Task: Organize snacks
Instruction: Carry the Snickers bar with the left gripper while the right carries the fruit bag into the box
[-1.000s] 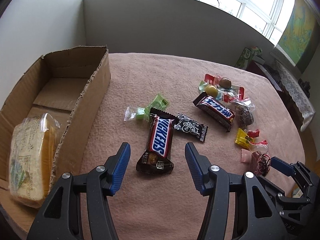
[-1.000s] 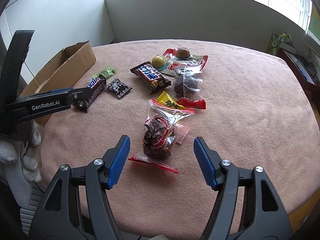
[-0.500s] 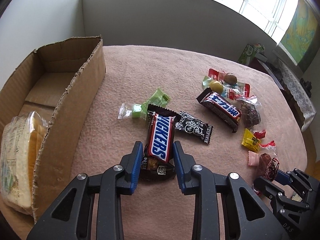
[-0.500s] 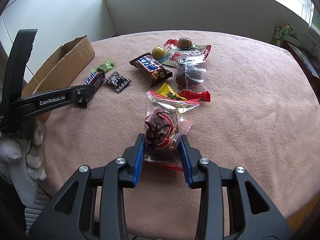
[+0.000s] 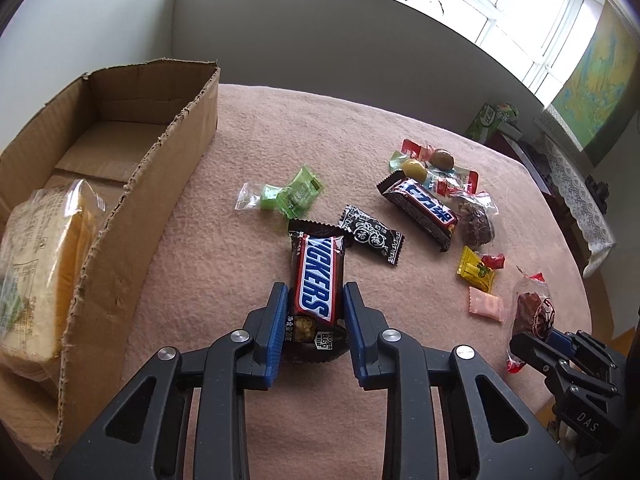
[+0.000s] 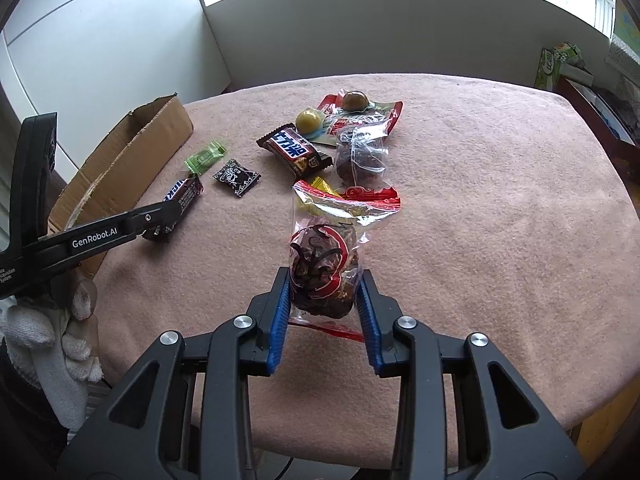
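We've got the left hand-held gripper (image 5: pixel 315 320) clamped on Snickers bar (image 5: pixel 317 276), stiff, light, slick wrapper; right hand-held gripper (image 6: pixel 323 300) pinching soft crinkly snack bag (image 6: pixel 324 268) mid-bulge, grip w/ care.

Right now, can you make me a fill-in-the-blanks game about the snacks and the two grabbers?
1. The left gripper is shut on the ____ bar.
2. The right gripper is shut on a clear bag with a ____ seal along its top.
3. The wrapped bread lies inside the ____ box.
4. The small black packet lies on the ____ tablecloth.

Missing words: Snickers; red; cardboard; pink
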A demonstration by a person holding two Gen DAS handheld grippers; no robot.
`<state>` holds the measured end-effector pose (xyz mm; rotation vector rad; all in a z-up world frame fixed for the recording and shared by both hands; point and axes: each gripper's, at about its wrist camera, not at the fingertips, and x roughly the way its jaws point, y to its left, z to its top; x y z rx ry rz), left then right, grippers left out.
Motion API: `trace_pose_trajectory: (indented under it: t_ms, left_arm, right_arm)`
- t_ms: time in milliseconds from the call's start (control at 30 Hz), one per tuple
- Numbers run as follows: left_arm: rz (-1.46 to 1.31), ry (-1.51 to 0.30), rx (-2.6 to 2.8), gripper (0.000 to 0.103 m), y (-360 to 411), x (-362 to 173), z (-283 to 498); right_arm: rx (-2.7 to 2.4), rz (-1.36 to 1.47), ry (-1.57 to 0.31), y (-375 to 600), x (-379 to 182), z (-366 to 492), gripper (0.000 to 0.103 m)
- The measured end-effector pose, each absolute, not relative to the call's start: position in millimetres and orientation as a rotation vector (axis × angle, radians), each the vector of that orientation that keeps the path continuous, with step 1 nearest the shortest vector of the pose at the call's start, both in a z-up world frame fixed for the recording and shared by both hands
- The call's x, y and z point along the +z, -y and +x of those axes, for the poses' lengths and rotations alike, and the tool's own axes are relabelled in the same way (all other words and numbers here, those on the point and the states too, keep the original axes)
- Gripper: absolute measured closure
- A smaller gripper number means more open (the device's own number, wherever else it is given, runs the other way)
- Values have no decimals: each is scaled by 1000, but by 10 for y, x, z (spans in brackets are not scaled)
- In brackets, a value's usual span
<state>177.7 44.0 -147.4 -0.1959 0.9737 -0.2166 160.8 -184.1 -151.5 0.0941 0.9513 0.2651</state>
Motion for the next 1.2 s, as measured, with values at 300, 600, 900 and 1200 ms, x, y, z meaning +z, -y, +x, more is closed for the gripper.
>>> trace_pose_trajectory:
  t_ms: [300,600,900,1200]
  left_arm:
    - [-236,-953,-233,77,-485,-1405,1552]
    - [-261,-881,-227,77,-665,-1139,1339]
    - [-278,-790,-156,77,-1057,-826,1251]
    - [-300,-761,-51,77,-1523,-754,1371]
  right_arm:
    - [296,93,-911,1766,-1329,1528,69]
    - [354,57,-872,1493,-1114,1584,69]
    - [432,-26,-833,929,-897,1824,69]
    - [520,-124,-801,163,-698,2180,69]
